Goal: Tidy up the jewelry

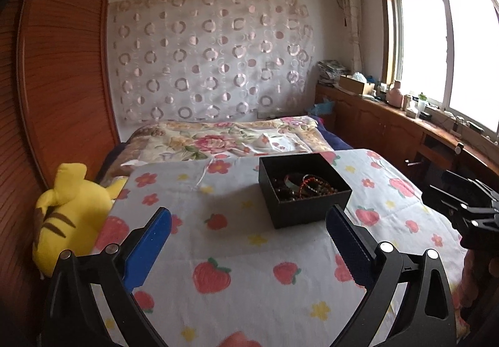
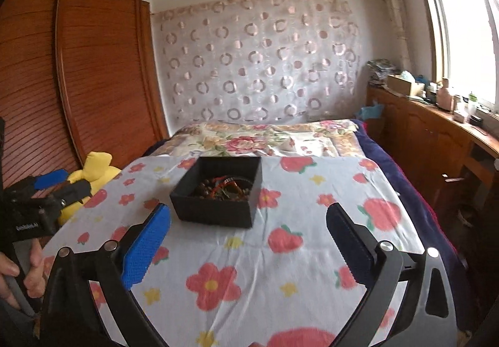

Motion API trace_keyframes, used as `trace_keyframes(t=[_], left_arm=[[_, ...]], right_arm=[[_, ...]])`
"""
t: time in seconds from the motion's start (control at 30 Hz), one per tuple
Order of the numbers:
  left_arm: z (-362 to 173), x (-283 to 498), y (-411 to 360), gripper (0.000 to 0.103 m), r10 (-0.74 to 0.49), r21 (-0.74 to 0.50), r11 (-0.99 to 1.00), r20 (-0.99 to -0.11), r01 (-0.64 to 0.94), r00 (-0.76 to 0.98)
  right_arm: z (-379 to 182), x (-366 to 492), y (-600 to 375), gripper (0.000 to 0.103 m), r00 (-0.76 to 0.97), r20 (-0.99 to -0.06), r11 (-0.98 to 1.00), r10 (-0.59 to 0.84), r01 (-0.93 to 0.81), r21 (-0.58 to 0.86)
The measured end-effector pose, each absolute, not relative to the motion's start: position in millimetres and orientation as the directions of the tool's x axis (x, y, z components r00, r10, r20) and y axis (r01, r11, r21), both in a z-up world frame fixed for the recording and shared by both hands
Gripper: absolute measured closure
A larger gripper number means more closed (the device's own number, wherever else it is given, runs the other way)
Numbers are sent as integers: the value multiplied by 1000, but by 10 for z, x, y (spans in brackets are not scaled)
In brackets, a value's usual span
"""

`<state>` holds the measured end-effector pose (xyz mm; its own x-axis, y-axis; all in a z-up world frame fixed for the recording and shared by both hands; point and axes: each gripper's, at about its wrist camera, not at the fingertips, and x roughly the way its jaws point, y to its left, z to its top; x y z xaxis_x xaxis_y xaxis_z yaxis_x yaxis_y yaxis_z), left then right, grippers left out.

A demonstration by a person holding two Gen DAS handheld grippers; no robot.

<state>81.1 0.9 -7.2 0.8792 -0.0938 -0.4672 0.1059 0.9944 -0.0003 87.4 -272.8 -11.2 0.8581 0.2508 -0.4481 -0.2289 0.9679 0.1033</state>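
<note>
A black open box (image 1: 304,191) sits on a strawberry-print cloth (image 1: 234,253). It holds a tangle of dark bead bracelets and a red cord (image 1: 307,184). My left gripper (image 1: 249,216) is open and empty, just short of the box, which lies ahead and to the right. In the right wrist view the same box (image 2: 215,194) lies ahead and left of centre, with the beads (image 2: 224,188) inside. My right gripper (image 2: 249,216) is open and empty, just short of the box. The left gripper (image 2: 59,184) shows at the left edge; the right gripper's body (image 1: 467,206) shows at the right edge.
A yellow plush toy (image 1: 68,216) lies at the cloth's left edge beside a wooden wardrobe (image 1: 62,66). A floral quilt (image 1: 224,138) covers the bed behind. A wooden cabinet (image 1: 389,116) with clutter runs under the window at the right.
</note>
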Motion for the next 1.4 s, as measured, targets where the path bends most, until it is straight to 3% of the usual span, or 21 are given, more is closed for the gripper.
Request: trace_keyframes(t=[0.37, 1.4], left_arm=[[-167, 694, -18, 7, -94, 4, 994, -484, 110, 870], [-121, 613, -93, 7, -92, 9, 994, -462, 108, 882]], right_arm=[[-196, 757, -2681, 2, 880, -435, 981, 190, -188, 47], [-142, 709, -2638, 2, 883, -429, 981, 192, -187, 56]])
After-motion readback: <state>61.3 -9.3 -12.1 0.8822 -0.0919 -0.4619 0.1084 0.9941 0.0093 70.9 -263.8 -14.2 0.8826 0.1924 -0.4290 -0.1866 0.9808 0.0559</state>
